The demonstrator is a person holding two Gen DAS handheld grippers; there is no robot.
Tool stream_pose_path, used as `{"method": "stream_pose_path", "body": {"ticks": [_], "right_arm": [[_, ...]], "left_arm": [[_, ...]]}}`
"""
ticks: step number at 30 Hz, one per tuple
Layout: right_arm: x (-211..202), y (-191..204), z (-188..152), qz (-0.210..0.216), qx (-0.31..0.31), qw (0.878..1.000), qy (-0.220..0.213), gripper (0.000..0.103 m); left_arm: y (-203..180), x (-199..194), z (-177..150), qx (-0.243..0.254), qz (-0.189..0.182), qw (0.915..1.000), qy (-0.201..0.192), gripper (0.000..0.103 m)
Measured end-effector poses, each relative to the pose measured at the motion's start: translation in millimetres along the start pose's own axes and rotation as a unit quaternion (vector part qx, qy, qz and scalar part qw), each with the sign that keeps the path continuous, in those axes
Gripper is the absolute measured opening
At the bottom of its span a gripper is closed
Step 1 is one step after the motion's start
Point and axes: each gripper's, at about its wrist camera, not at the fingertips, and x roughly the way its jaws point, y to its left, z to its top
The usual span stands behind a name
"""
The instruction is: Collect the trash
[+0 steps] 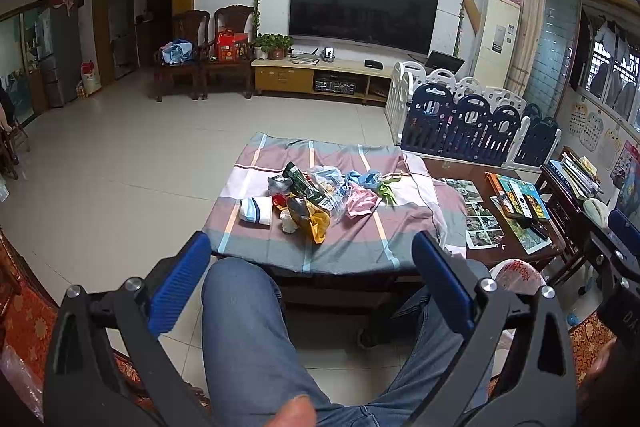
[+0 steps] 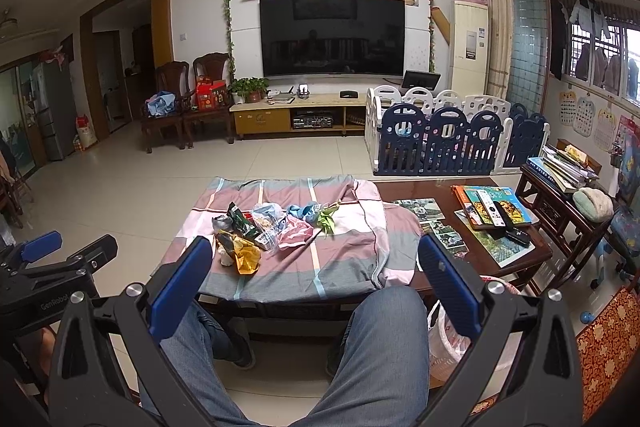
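Note:
A pile of trash (image 1: 308, 199) lies on the striped cloth (image 1: 340, 247) covering the low table: a yellow wrapper (image 1: 316, 223), a green snack bag (image 1: 302, 183), a clear plastic bag (image 1: 334, 187), a pink bag (image 1: 360, 203) and a white and blue roll (image 1: 256, 213). The same pile of trash (image 2: 260, 231) shows in the right wrist view. My left gripper (image 1: 312, 279) is open and empty, held short of the table above a jeans-clad knee (image 1: 248, 327). My right gripper (image 2: 316, 283) is also open and empty, over the other knee (image 2: 380, 347).
A bin lined with a white and pink bag (image 2: 452, 331) stands on the floor right of the knees. Books, photos and remotes (image 2: 496, 211) cover the table's bare wooden right half. A side table (image 2: 560, 199) and a playpen fence (image 2: 452, 143) stand beyond it.

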Motion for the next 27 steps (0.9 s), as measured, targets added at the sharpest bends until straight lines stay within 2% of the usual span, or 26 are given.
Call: {"method": "stream_pose_path", "body": {"ticks": [27], "right_arm": [[3.2,-2.0,-1.9,0.000,0.004,1.000,0.009,0.100]], "left_arm": [[-4.0,8.0,-6.3,0.010,0.004,0.9999,0.008,0.100]]}}
